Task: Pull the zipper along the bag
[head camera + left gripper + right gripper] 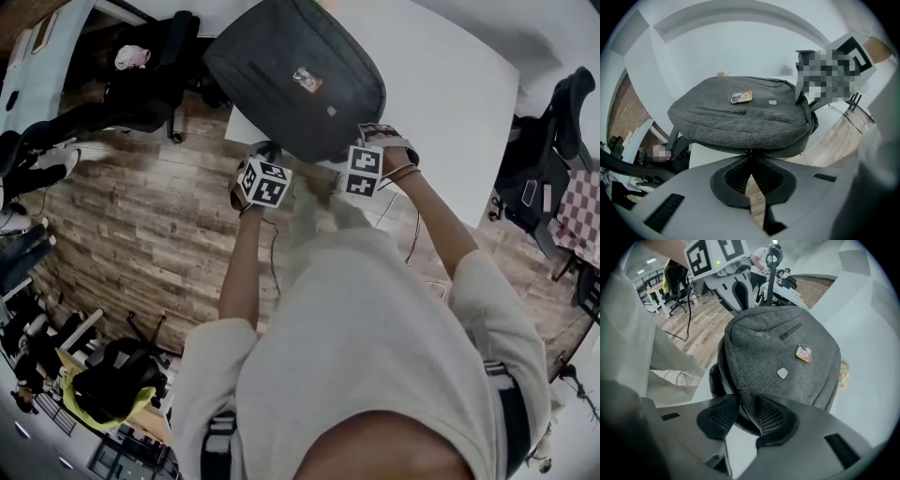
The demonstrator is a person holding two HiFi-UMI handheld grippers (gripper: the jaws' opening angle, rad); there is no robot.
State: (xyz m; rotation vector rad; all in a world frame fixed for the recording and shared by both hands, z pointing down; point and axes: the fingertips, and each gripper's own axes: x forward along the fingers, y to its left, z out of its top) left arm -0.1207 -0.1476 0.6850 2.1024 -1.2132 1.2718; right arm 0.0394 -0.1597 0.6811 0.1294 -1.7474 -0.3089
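Note:
A grey backpack (295,80) lies on the white table (450,84) with its near end hanging over the table edge. It carries a small orange tag (741,97). Both grippers are at that near end. My left gripper (750,153) (274,159) is shut, pinching a small zipper pull (749,150) at the bag's lower seam. My right gripper (745,401) (349,157) stands partly wide at the bag's (783,352) corner. A fold of the grey fabric fills the gap between its ribbed pads (771,416) and touches both.
Black office chairs stand beside the table at the far left (150,75) and at the right (553,141). Wood floor (141,225) lies below the table edge, with a thin cable (412,234) trailing across it. More desks and chairs (670,287) show behind me.

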